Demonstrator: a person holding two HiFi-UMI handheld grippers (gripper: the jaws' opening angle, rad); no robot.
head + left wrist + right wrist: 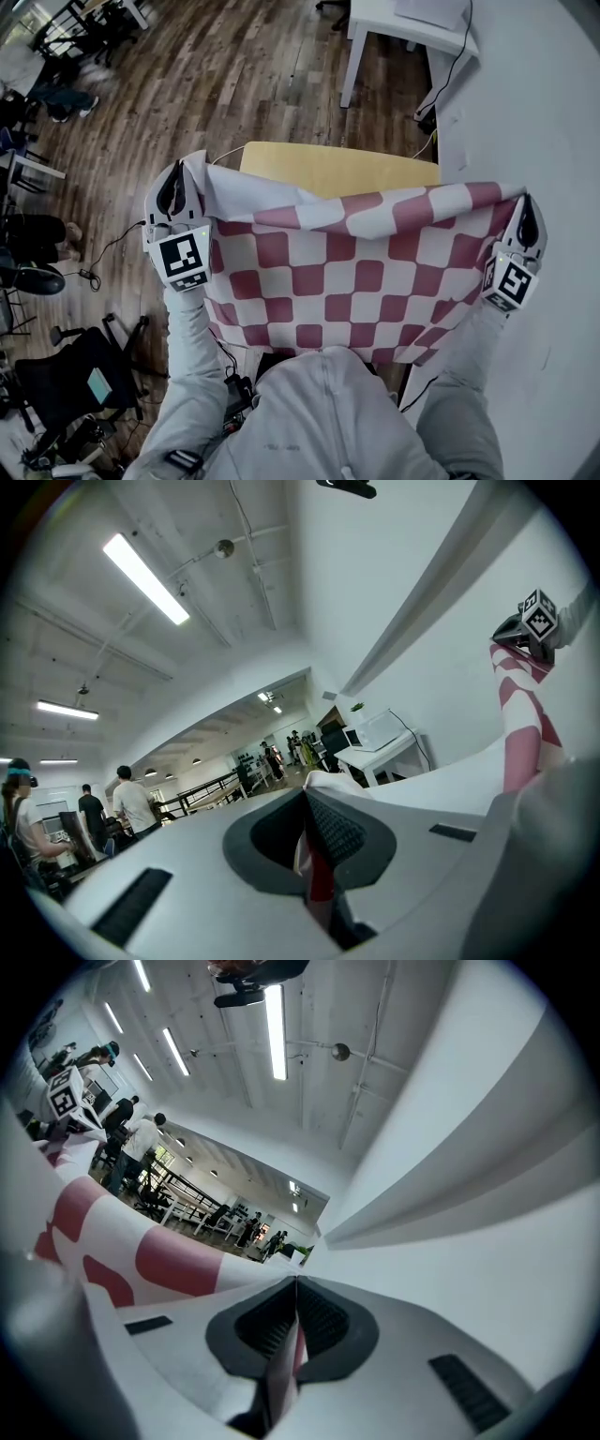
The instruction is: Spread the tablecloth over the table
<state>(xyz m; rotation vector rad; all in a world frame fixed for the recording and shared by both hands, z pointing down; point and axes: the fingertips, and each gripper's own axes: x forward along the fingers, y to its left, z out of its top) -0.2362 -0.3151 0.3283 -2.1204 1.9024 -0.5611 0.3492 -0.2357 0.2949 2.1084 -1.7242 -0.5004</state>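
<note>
Now tablecloth stretched between left tool and right tool, corners clamped.

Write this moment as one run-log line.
left hand-held gripper: shut on tablecloth | right hand-held gripper: shut on tablecloth | tablecloth: not laid on table

The head view looks steeply down from above the person's shoulders, close over the tablecloth, with the left gripper at mid-left, the right gripper at mid-right and the table beyond. Each gripper view sits just behind its own jaws at the bottom of the frame, facing about level across the room and taking in the ceiling. Both gripper views share the tablecloth's edge. The left gripper view catches the right gripper at upper right, and the right gripper view catches the left at upper left.
</note>
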